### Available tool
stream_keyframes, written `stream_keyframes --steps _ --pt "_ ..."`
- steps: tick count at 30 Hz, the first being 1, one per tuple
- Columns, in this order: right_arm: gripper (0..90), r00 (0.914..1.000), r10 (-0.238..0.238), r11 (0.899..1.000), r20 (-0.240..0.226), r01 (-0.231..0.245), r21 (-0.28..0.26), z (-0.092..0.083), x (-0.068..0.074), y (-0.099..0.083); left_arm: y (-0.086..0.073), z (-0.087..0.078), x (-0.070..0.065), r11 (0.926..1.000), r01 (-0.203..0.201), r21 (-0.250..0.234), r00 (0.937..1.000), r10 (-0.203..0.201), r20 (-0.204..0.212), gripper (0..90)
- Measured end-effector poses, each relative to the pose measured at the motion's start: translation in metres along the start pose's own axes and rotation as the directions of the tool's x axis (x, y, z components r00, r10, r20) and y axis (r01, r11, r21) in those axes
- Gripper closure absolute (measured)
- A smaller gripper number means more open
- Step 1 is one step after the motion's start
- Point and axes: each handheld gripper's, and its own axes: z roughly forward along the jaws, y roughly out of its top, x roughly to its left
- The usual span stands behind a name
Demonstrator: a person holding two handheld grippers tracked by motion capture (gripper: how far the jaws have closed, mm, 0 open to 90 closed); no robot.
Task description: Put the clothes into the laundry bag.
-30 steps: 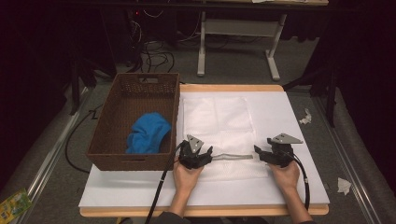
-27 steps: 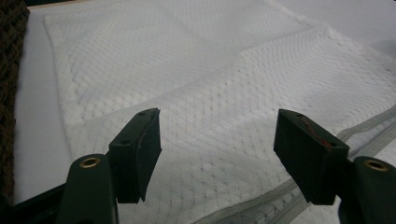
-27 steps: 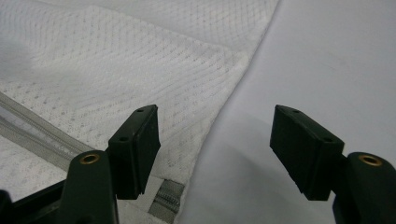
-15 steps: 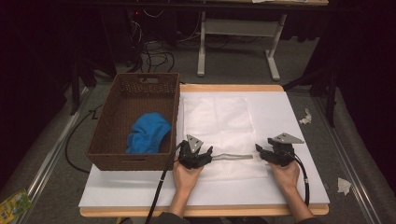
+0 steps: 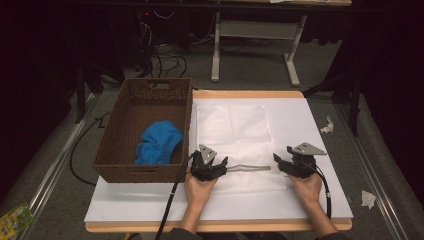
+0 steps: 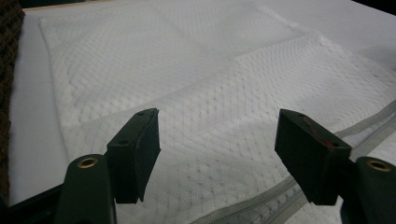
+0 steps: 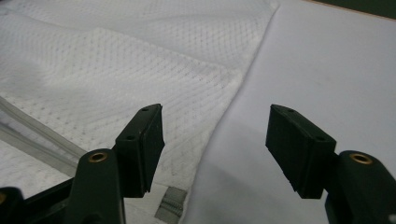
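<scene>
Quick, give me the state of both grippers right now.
Left gripper: open, nothing held, over the white mesh bag near its zipper.
Right gripper: open, nothing held; jaws just closed a bit, at the bag's edge.

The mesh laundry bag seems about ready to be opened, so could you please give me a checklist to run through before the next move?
1. Left gripper jaws open, nothing between them: ok.
2. Right gripper jaws open, nothing between them; they have just been closing a little: ok.
3. Mesh laundry bag lies flat on the white table sheet: ok.
4. Zipper runs between the two grippers, within reach: ok.
5. Zipper open or shut: cannot tell.
6. Blue cloth sits inside the wicker basket, beside the bag: ok.
</scene>
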Motion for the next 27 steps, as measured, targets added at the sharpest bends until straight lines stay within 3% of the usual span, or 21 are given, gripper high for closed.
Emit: stream_keyframes --steps 9,10,12,14,19,27 --pt "37.0 0.9981 -0.035 0.999 -0.050 0.034 -0.029 -0.006 0.013 0.010 0.000 0.000 0.000 1.0000 0.004 -0.004 1.0000 -0.004 0.005 30.5" --pt "37.2 0.9952 -0.078 0.996 -0.059 0.075 -0.052 -0.008 0.020 0.013 0.000 0.000 0.000 1.0000 0.005 -0.003 1.0000 -0.005 0.005 30.5" --pt "37.2 0.9942 -0.084 0.995 -0.067 0.080 -0.053 -0.009 0.023 0.014 0.000 0.000 0.001 1.0000 0.007 -0.002 1.0000 -0.007 0.005 30.6" --pt "38.1 0.9881 -0.126 0.991 -0.088 0.121 -0.060 -0.009 0.029 0.017 0.000 0.000 0.001 0.9999 0.011 0.000 0.9999 -0.011 0.003 30.6" --pt "39.7 0.9864 -0.129 0.991 -0.102 0.127 -0.029 -0.006 0.034 0.019 0.000 0.000 0.001 1.0000 0.008 0.000 1.0000 -0.008 0.003 30.7" --pt "40.1 0.9767 -0.158 0.987 -0.146 0.158 -0.007 -0.002 0.046 0.022 0.000 0.000 0.001 0.9999 0.013 0.004 0.9999 -0.013 0.004 31.0"
